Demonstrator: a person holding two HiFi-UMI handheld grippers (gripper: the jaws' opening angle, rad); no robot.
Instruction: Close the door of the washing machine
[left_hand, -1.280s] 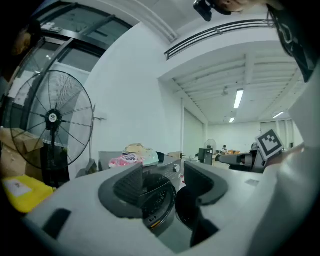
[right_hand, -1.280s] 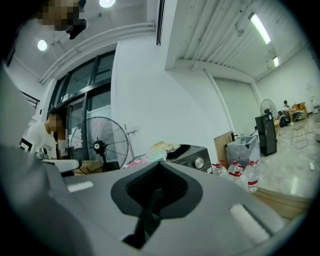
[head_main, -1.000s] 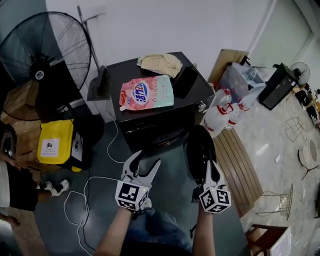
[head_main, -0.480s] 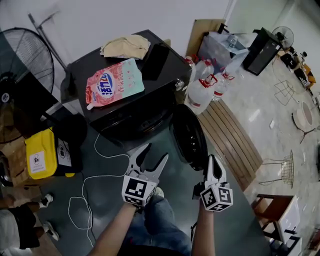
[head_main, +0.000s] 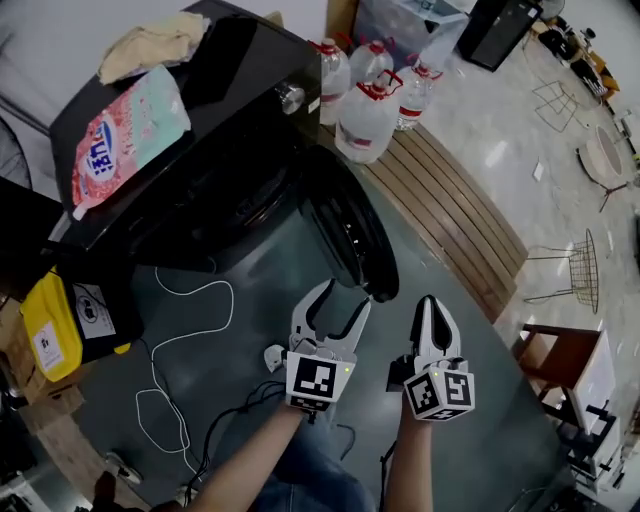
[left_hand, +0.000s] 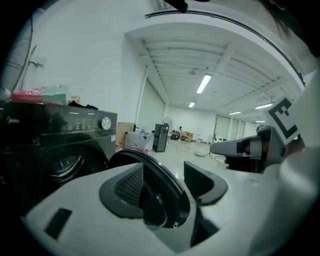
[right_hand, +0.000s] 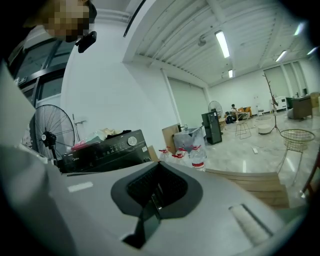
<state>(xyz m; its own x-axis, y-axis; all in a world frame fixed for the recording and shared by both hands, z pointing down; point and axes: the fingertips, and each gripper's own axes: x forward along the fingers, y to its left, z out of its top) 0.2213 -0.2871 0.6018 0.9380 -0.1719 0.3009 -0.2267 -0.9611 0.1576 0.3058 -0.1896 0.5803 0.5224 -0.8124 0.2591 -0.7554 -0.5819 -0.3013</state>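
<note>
The black front-loading washing machine (head_main: 200, 150) stands at the upper left of the head view. Its round dark door (head_main: 352, 240) hangs open, swung out toward me. My left gripper (head_main: 337, 303) is open, with its fingertips just below the door's lower edge; whether they touch it I cannot tell. In the left gripper view the door's rim (left_hand: 150, 192) lies between the spread jaws of the left gripper (left_hand: 167, 185), and the drum opening (left_hand: 65, 165) shows at left. My right gripper (head_main: 432, 312) is shut and empty, right of the door. The right gripper (right_hand: 154, 194) faces the machine (right_hand: 105, 145).
A pink detergent pouch (head_main: 125, 130) and a beige cloth (head_main: 150, 45) lie on the machine's top. Water jugs (head_main: 370, 105) stand beside a wooden platform (head_main: 450, 220) at right. A yellow bag (head_main: 55, 325) and a white cable (head_main: 170, 340) lie on the floor at left.
The view has shifted closer to the machine. Both grippers have moved forward toward the open door; the left gripper's tips now reach the door's lower edge.
</note>
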